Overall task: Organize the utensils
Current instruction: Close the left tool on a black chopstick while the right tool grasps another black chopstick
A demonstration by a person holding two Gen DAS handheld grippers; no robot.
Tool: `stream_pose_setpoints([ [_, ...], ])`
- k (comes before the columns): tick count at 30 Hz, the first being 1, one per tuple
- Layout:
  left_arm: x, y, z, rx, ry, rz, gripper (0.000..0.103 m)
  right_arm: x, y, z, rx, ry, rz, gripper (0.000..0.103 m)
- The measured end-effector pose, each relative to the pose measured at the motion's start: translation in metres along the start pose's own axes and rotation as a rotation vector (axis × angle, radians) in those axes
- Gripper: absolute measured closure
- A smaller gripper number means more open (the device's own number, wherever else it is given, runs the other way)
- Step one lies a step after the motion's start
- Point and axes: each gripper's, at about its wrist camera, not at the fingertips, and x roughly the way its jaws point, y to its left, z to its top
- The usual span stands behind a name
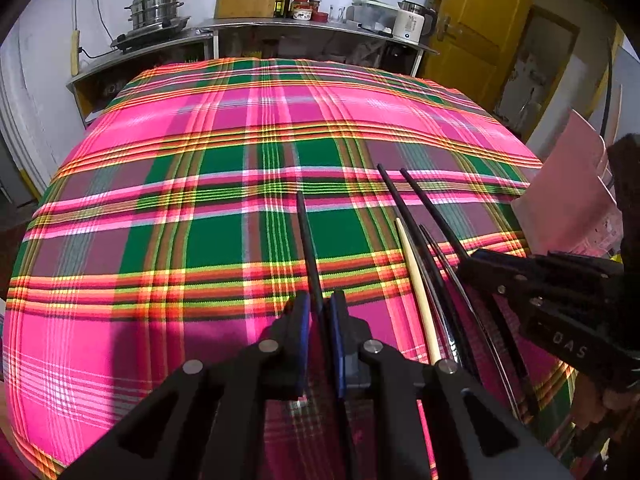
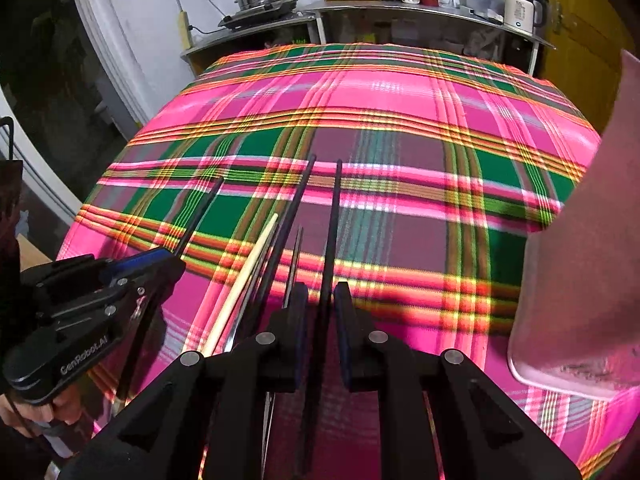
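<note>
Several loose chopsticks between both claws, pink holder rightward.

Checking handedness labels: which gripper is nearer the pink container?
Right. The right gripper, shut on a black chopstick, sits just beside the pink container; the left gripper is farther away across the utensils.

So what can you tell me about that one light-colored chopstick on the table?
The pale chopstick is a thin, cream-colored stick that looks like wood or bamboo, tapering toward its far tip. It is the only light one among several black chopsticks and lies flat on the pink and green plaid tablecloth, close beside them. No gripper holds it. Its near end is hidden behind the left gripper, so its full length cannot be seen.
</note>
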Motion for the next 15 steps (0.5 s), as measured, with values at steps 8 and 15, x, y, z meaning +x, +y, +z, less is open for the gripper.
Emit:
stream_pose_setpoints([
  [8,0.004,-0.004,0.007,0.024,0.007,0.012,0.095,0.007,0.002,0.009,-0.014,0.004,-0.011,0.097],
  [15,-0.006,0.002,0.011,-0.019,0.0,-0.039,0.097,-0.014,0.003,0.005,-0.008,-0.034,0.028,0.097],
])
